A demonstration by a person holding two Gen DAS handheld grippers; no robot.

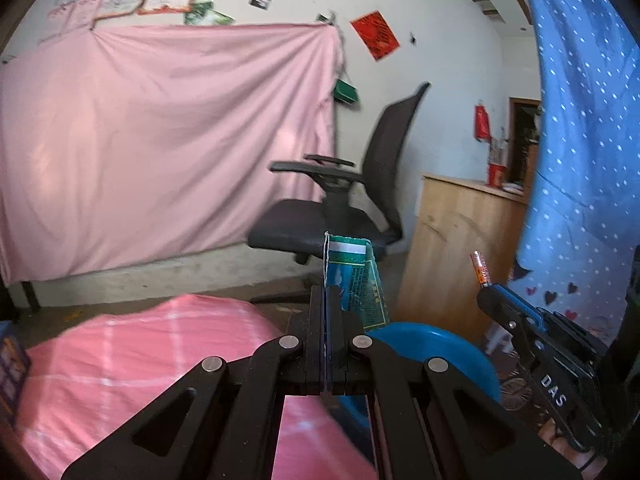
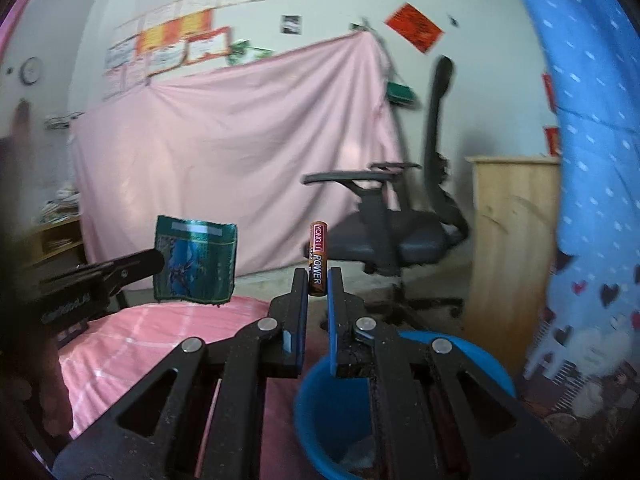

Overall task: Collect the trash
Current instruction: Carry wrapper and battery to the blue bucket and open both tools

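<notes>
Left gripper (image 1: 326, 300): clamped on flat green foil sachet (image 1: 354, 280). Right gripper (image 2: 317, 280): pinching upright orange cylindrical battery (image 2: 317, 258) above round blue plastic bin (image 2: 496, 368). Risk: the smooth battery slipping, falling beside the bin.

Left tongs (image 1: 326, 300) gripping green packet (image 1: 354, 280), blue bin (image 1: 440, 344) below

Both grippers are rocking black scissor-style linkage arms with shiny silver rivets; the left gripper (image 1: 327, 304) is plain black, while the right gripper (image 2: 318, 280) is showing blue finger pads and white "DAS" lettering.
</notes>
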